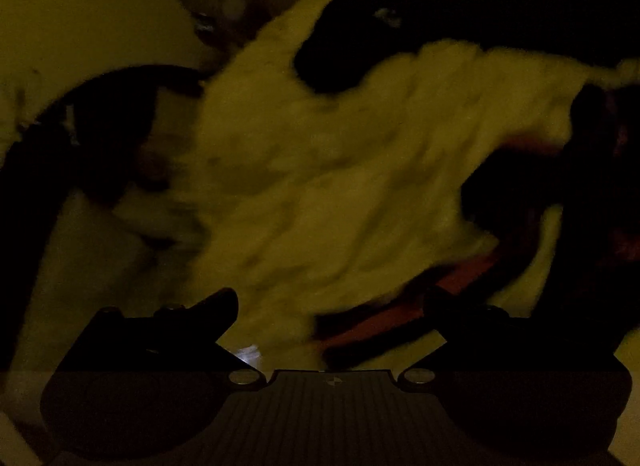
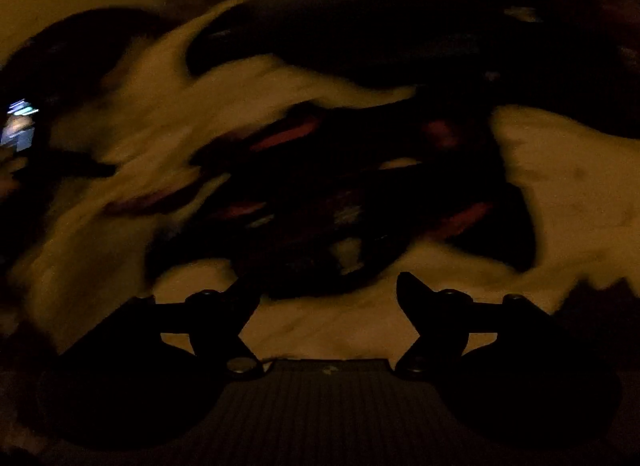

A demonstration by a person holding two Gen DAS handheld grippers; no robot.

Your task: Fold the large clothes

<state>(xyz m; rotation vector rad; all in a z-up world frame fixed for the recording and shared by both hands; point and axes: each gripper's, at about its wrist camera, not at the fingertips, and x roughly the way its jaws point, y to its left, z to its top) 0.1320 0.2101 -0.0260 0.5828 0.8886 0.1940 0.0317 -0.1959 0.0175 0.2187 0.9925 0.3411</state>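
Pale garment (image 1: 320, 185) crumpled, blurred, perhaps over red-and-dark cloth (image 2: 320, 193), left tongs (image 1: 332, 302) and right tongs (image 2: 328, 286) apart, empty.

Dim, blurred views. Crumpled garment (image 1: 320, 169) reads pale yellowish-cream in the left wrist view, with red-orange cloth (image 1: 384, 318) beneath. In the right wrist view, dark cloth (image 2: 340, 201) shows red and pinkish streaks on a tan-cream surface (image 2: 568, 193).
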